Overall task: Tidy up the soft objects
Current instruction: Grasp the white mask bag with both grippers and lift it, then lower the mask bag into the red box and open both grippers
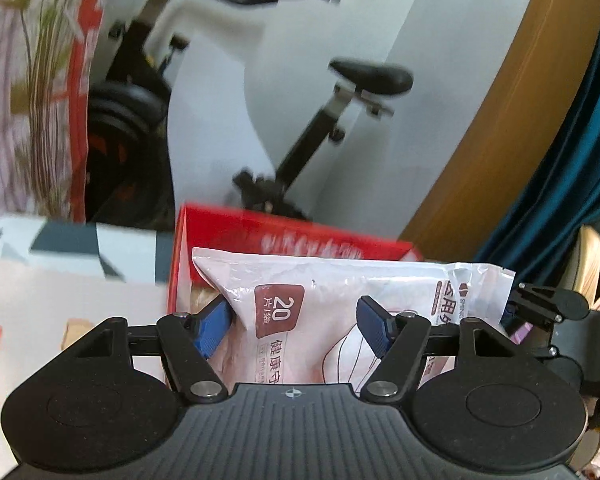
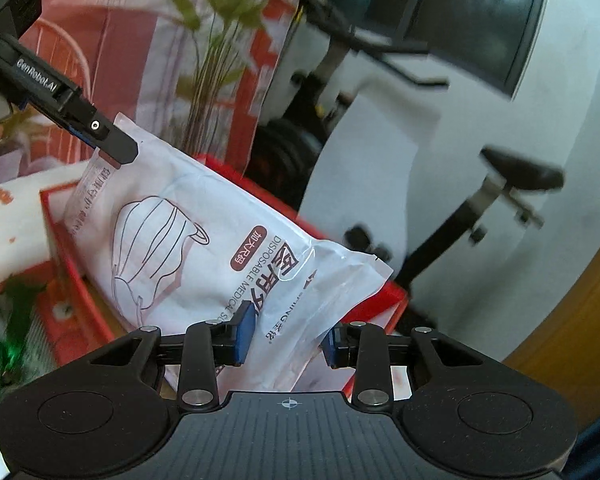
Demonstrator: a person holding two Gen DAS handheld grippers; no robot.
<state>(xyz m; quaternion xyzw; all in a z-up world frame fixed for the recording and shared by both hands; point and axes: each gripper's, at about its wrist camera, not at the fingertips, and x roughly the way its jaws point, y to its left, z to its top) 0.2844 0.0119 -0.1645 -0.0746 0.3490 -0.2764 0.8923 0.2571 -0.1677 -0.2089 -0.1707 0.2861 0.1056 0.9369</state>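
Two grippers hold one white mask packet (image 1: 324,312) above a red box (image 1: 284,236). In the left wrist view, the left gripper (image 1: 296,324) has its blue fingers (image 1: 214,328) pressed against the packet's end, the box just behind. In the right wrist view, the right gripper (image 2: 288,336) pinches the packet's (image 2: 204,240) other end between its fingers (image 2: 246,332), while the left gripper (image 2: 112,140) clamps the far corner over the box (image 2: 76,280).
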